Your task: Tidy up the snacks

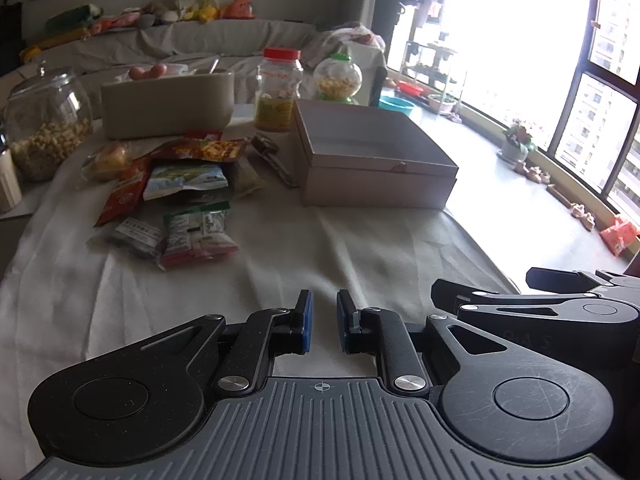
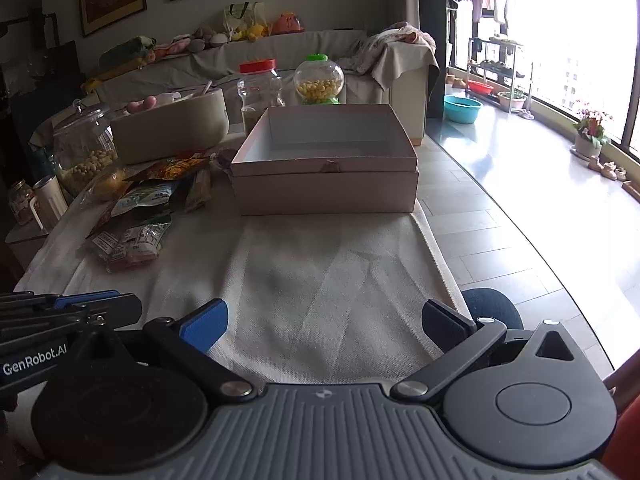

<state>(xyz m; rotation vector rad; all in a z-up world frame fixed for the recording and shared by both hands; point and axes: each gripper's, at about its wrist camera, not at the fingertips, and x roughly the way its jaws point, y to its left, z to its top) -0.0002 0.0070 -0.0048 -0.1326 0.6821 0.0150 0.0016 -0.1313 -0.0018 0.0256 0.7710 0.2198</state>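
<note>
A pile of snack packets point(image 1: 176, 188) lies on the white cloth at the left of the table; it also shows in the right wrist view point(image 2: 140, 208). An open, empty pinkish box point(image 1: 372, 156) stands to its right, straight ahead in the right wrist view point(image 2: 326, 160). My left gripper point(image 1: 324, 320) hovers low over the cloth near the front edge, empty, its jaws a narrow gap apart. My right gripper point(image 2: 332, 320) is wide open and empty, in line with the box. Each gripper shows at the edge of the other's view.
A beige tub point(image 1: 168, 104) with eggs, a glass jar of nuts point(image 1: 44, 128), a red-lidded jar point(image 1: 280, 88) and a green-lidded candy jar point(image 1: 338, 78) stand behind the snacks. The table's right edge point(image 2: 444, 264) drops to tiled floor. A sofa lies beyond.
</note>
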